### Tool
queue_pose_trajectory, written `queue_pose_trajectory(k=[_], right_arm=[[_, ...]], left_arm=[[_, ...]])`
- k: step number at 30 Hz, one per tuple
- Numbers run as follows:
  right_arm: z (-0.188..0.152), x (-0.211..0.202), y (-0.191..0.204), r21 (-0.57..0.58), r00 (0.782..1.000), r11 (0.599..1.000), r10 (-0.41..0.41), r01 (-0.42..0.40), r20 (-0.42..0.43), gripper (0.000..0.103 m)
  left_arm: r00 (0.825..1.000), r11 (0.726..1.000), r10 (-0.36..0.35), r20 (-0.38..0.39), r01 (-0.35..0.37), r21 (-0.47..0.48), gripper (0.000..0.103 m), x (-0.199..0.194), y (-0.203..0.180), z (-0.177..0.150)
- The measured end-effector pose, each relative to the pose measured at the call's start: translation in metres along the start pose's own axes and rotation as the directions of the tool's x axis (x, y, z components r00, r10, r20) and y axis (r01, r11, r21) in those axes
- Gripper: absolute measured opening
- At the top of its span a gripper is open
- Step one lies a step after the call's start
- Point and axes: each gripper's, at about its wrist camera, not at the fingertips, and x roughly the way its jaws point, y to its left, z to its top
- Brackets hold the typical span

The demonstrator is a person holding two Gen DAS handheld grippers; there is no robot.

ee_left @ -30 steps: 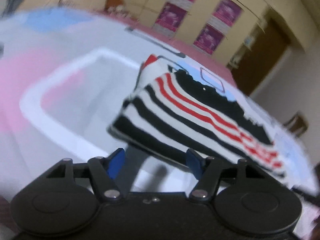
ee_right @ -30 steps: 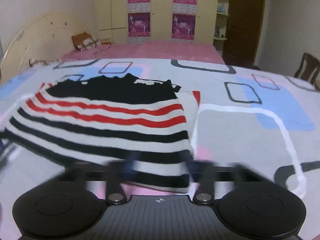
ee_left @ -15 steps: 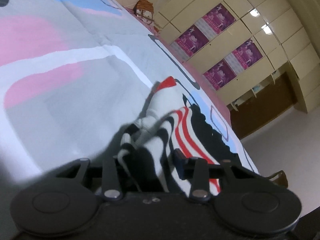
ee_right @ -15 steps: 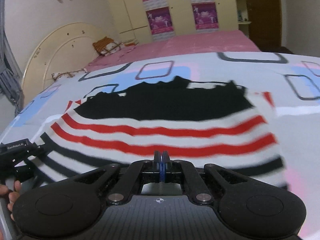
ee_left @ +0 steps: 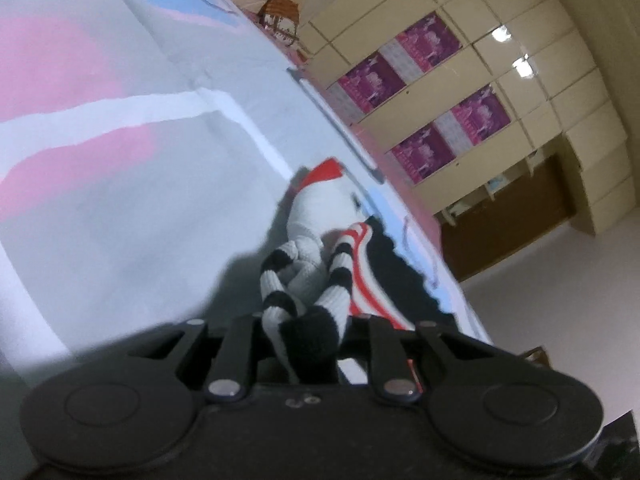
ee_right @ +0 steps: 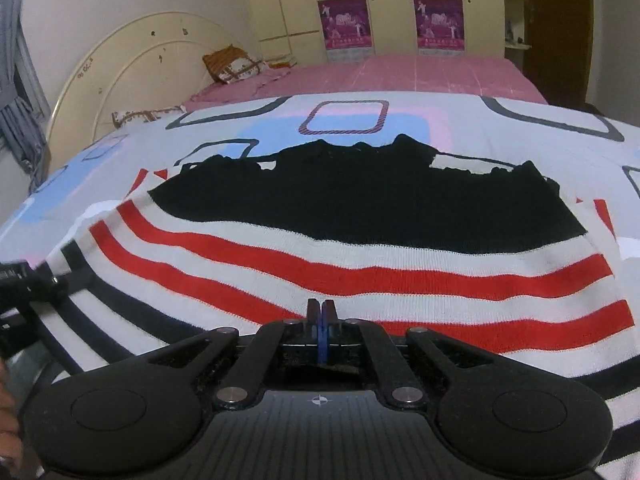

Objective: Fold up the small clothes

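A small knit sweater (ee_right: 360,256) with a black top band and red, white and black stripes lies spread on the patterned bed cover (ee_right: 404,120). My right gripper (ee_right: 321,307) is shut, its blue pads pressed together just over the near red stripes; I see no fabric between them. In the left wrist view, one edge of the sweater (ee_left: 340,276) is bunched into folds between the fingers of my left gripper (ee_left: 308,322), whose jaws are closing on it. That left gripper (ee_right: 24,280) also shows at the sweater's left edge in the right wrist view.
A hand (ee_right: 6,404) shows at the lower left of the right wrist view. Beyond the cover lie a pink sheet (ee_right: 420,76), a pillow (ee_right: 232,66) and a curved headboard (ee_right: 132,60). Wardrobes with posters (ee_right: 344,20) and a brown door (ee_right: 556,28) line the far wall.
My left gripper rolled, moved in and closed on the sweater's edge, bunching it up. My right gripper shut and moved leftward across the sweater to its middle.
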Motion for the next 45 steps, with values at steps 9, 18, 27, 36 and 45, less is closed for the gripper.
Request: queue_pose_trajectory(k=[9,18,27,36,45], right_arm=[[0.007,-0.008,-0.018,0.1,0.998,0.993,0.068,-0.07,0.018,0.0],[0.012,-0.095,-0.131,0.318,0.981,0.945,0.02,-0.081,0.192,0.0],[-0.008,-0.16,-0.223,0.443,0.983,0.892,0.009,-0.091,0.184,0.001],[-0.004,-0.164,-0.219,0.419,0.961,0.868,0.201,-0.265,0.192,0.051],[0.015,-0.091,-0.186,0.397,0.975,0.893,0.222,-0.21,0.015,0.051]], left_arm=[[1.0,0.985,-0.003,0.022,0.0,0.173,0.017,-0.015,-0.066,-0.008],[0.987,0.908,-0.11,-0.121,0.149,0.392,0.017,-0.004,-0.195,-0.071],[0.921,0.732,0.134,-0.366,0.157,0.663,0.025,0.075,-0.256,-0.221],[0.968,0.735,0.037,-0.249,0.142,0.663,0.043,-0.001,-0.248,-0.158],[0.947,0.84,0.082,-0.311,0.103,0.533,0.035,0.069,-0.191,-0.089]])
